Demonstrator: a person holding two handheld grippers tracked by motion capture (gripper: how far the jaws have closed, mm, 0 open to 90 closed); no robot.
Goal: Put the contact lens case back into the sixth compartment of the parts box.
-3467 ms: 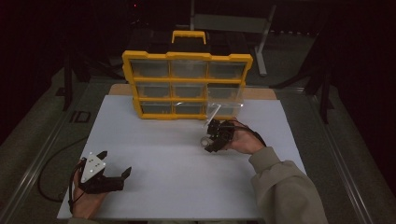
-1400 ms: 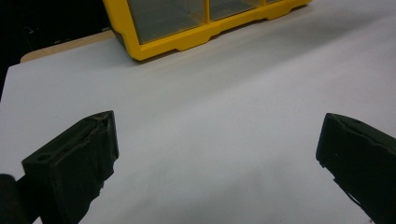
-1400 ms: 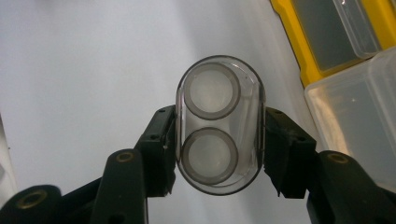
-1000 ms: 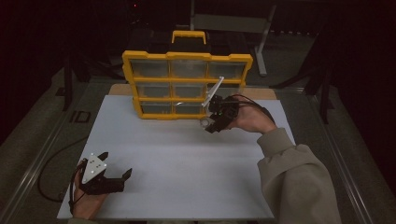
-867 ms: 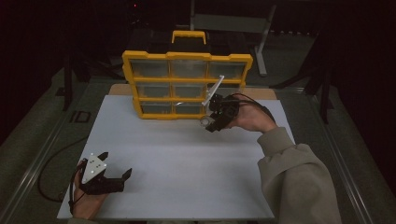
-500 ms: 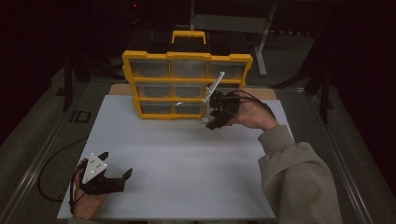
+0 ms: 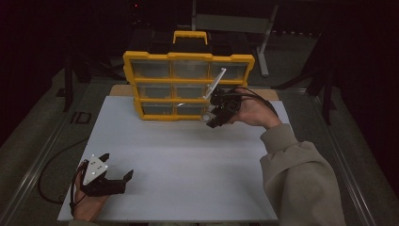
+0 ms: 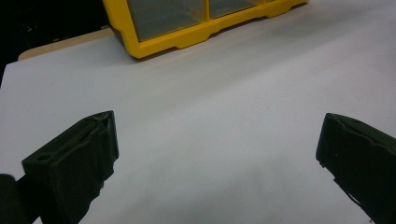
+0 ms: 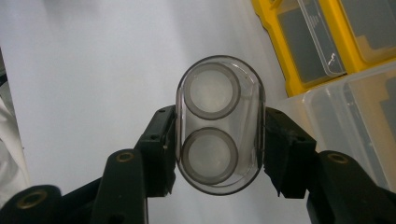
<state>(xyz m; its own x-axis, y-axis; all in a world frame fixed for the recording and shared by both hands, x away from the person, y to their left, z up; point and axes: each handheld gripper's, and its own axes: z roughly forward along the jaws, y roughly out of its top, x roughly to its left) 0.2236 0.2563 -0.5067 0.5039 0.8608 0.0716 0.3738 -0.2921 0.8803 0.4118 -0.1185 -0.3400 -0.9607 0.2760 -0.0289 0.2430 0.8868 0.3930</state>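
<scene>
High view: right gripper [image 7: 212,117] clamped on a clear capsule-shaped case [image 7: 207,116] just before the yellow organizer [image 7: 188,84]; left gripper view: left gripper [image 8: 217,149] open over white table [image 8: 224,93]; right gripper view: case [image 9: 219,128] with 2 round discs between the jaws.

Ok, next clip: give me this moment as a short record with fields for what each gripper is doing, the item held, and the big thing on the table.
right gripper: shut on the clear oval container, held up in front of the organizer's lower right
held item: clear oval container, two round discs visible through its end
left gripper: open, nothing between its jaws, low over the near left of the white table
organizer: yellow organizer case, standing upright at the table's far edge, clear-fronted compartments
</scene>
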